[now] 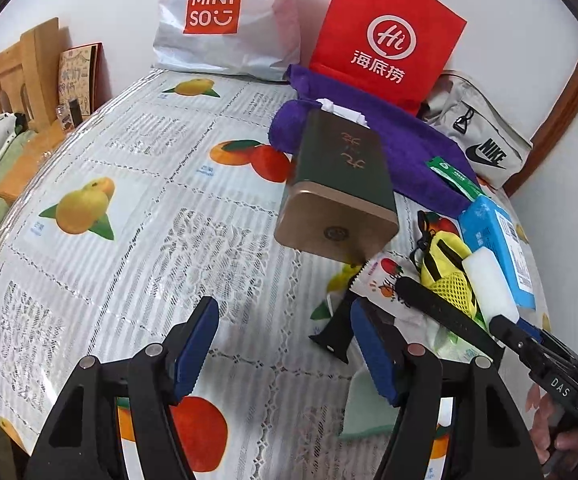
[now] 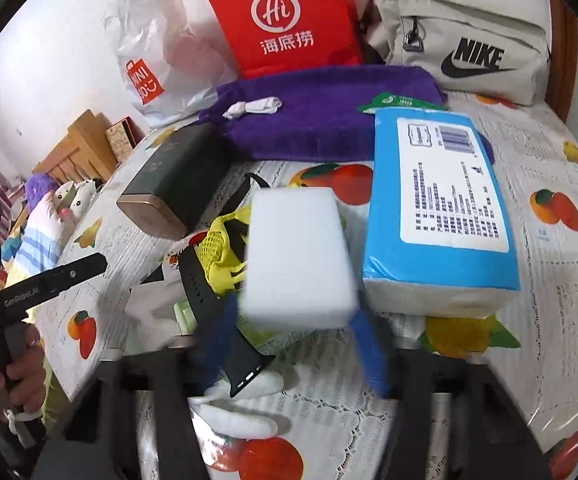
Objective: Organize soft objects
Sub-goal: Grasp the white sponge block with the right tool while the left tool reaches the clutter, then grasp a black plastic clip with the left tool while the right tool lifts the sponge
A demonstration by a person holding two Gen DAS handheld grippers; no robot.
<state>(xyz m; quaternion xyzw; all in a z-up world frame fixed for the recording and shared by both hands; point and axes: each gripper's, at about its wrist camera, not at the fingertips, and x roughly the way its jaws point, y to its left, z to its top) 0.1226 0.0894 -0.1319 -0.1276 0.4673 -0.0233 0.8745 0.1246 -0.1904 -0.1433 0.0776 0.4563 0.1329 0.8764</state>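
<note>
My right gripper (image 2: 289,356) is shut on a white sponge block (image 2: 299,256) and holds it above the table; the sponge also shows in the left wrist view (image 1: 489,288). My left gripper (image 1: 285,344) is open and empty over the fruit-print tablecloth (image 1: 129,200). A purple towel (image 2: 321,120) lies at the back with a crumpled white tissue (image 2: 255,107) on it. A blue tissue pack (image 2: 437,208) lies right of the sponge. A yellow mesh pouch (image 2: 223,248) and a black watch strap (image 2: 209,300) lie under the sponge.
A dark green and gold tin (image 1: 337,192) lies mid-table. A red paper bag (image 1: 385,32), a white Miniso bag (image 1: 225,16) and a grey Nike bag (image 2: 461,44) stand at the back. A snack packet (image 1: 385,288) lies near the left gripper. A bed is at the left.
</note>
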